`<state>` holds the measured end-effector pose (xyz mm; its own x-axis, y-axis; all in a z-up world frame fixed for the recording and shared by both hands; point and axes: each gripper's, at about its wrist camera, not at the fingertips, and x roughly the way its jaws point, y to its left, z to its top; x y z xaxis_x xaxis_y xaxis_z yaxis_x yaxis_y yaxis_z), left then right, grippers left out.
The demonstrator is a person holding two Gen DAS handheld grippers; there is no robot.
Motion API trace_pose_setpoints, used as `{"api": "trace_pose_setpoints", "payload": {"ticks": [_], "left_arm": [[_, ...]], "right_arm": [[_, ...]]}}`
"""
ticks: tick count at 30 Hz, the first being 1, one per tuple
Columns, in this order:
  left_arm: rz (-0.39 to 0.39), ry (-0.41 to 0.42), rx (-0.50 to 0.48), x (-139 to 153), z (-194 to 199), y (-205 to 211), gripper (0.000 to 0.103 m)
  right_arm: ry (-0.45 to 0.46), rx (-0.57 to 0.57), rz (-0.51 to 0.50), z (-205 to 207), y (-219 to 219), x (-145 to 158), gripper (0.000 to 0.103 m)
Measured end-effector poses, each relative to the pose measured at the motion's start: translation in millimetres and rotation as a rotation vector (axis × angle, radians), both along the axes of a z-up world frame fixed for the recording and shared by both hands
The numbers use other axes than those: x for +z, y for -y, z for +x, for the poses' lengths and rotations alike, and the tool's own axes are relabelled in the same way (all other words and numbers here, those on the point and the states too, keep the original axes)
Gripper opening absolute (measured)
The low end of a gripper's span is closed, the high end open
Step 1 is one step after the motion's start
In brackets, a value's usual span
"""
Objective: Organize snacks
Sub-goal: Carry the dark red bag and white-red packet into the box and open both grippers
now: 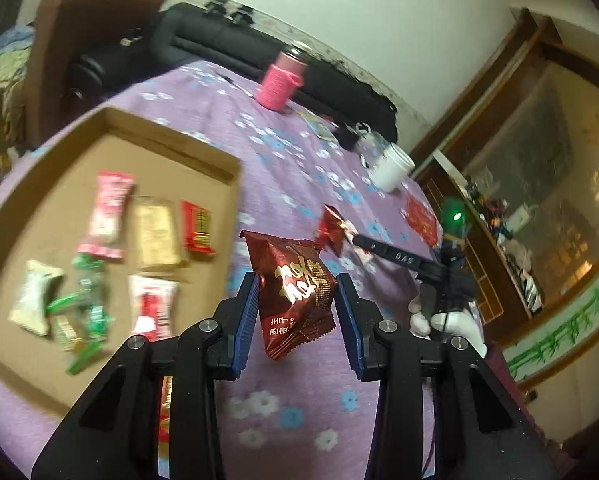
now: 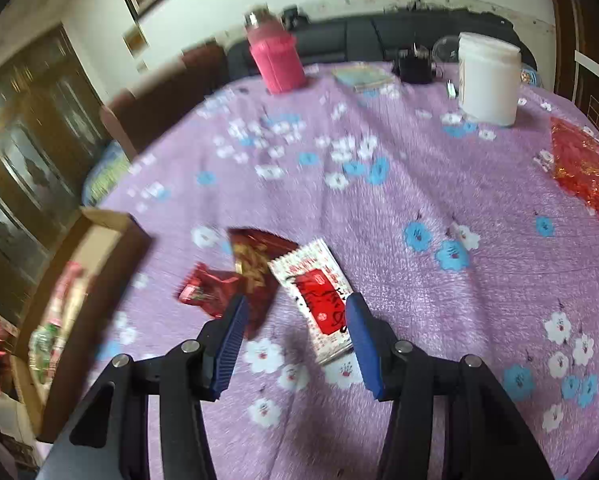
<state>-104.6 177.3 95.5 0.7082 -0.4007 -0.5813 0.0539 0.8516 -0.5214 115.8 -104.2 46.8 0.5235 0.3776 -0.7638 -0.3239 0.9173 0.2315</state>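
My left gripper [image 1: 297, 300] is shut on a dark red snack packet [image 1: 295, 292] with gold lettering, held above the purple cloth just right of the cardboard tray [image 1: 219, 160]. The tray holds several snacks, among them a pink packet [image 1: 109, 212] and a gold bar [image 1: 155, 232]. My right gripper [image 2: 295, 320] is open above a white and red packet [image 2: 319, 296] lying on the cloth. Two red packets [image 2: 235, 280] lie just left of it. The tray's corner shows at the left of the right wrist view [image 2: 99, 248].
A pink bottle [image 2: 277, 60] and a white jar [image 2: 487, 80] stand at the table's far side. A red foil bag [image 2: 583, 164] lies at the right edge. A black sofa and a brown chair stand behind the table.
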Motion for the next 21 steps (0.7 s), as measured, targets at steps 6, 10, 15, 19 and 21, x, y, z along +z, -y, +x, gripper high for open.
{"api": "trace_pose_setpoints", "payload": {"ticks": [6,10,15,19,21], "left_arm": [[-0.036,0.008,0.093,-5.5,-21.3,-50.5,0.038],[-0.063,-0.007,0.138,-16.5,-27.4,-72.9,0.038],[-0.087,-0.015,0.150,-26.1,-33.0,-83.9,0.038],[-0.096,-0.020,0.152,-29.4,-37.2,-86.3,0.038],[-0.096,-0.019,0.155,-28.4,-38.3,-87.3,0.038]], "right_arm": [[-0.018,-0.068,-0.048,-7.4,5.7,-2.7,0.016],[-0.014,-0.092,-0.028,-21.7,14.5,6.2,0.002],[0.030,-0.104,-0.036,-29.3,19.8,9.9,0.010],[0.012,-0.083,-0.092,-18.2,6.2,1.3,0.047],[0.027,-0.095,-0.152,-10.7,-2.3,-4.4,0.047]]}}
